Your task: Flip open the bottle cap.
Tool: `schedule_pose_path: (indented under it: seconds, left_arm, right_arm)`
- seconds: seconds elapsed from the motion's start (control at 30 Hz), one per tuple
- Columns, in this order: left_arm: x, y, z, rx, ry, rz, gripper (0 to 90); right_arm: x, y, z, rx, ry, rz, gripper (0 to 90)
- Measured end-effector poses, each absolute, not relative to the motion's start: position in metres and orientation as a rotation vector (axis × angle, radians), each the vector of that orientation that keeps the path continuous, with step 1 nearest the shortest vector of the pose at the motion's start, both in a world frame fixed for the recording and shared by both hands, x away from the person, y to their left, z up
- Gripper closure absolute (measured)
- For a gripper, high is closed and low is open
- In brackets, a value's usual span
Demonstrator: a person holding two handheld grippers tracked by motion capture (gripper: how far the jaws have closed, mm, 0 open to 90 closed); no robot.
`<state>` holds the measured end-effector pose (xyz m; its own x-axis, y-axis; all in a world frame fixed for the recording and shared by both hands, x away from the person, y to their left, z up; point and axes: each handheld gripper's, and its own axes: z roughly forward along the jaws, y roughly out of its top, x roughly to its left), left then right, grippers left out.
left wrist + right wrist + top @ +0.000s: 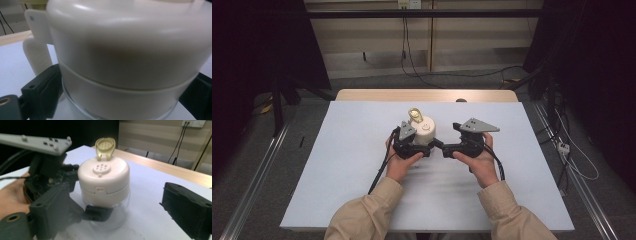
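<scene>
High view: table (337, 165) with pale mat; jar (426, 131) at centre, cream cap, yellow flip lid (414, 115) raised at the cap's 11 o'clock edge. Left gripper (424, 148) at the jar's 7 o'clock, right gripper (443, 149) at its 5 o'clock, a hand behind each. Left gripper view: jar (130, 60) very close, its cap and the band below it between the two black jaws, which stand at 8 and 4 o'clock against the clear glass body; judged clenched on the jar, steadying it. Right gripper view: jar (104, 187) ahead, upright, clear glass below the cream cap; flip lid (105, 147) standing open at 12 o'clock above the shaker holes; left gripper (96, 213) gripping the glass low down. The right gripper's own jaws stand spread at 8 and 4 o'clock, nothing between them, clear of the jar: released. Step in hand, as judged: lid opened, right gripper let go. Next move likely calls for the left grip to stay firm while the right either lifts the jar to shake or presses the lid shut.
</scene>
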<state>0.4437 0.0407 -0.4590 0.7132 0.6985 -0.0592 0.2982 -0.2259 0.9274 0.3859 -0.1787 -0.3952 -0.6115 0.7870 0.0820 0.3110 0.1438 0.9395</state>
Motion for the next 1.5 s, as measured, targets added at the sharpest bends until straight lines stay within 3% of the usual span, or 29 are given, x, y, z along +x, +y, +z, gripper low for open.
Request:
schedule_pose_path:
  seconds: [0.7,1.5]
  left_arm:
    - [0.416,0.075,-0.438,1.81,0.715,0.363,5.0]
    - [0.392,0.137,-0.434,1.831,0.707,0.374,5.3]
  right_arm:
    - [0.366,-0.189,-0.416,1.056,2.011,1.454,4.6]
    - [0.334,-0.215,-0.428,1.057,1.997,1.412,3.6]
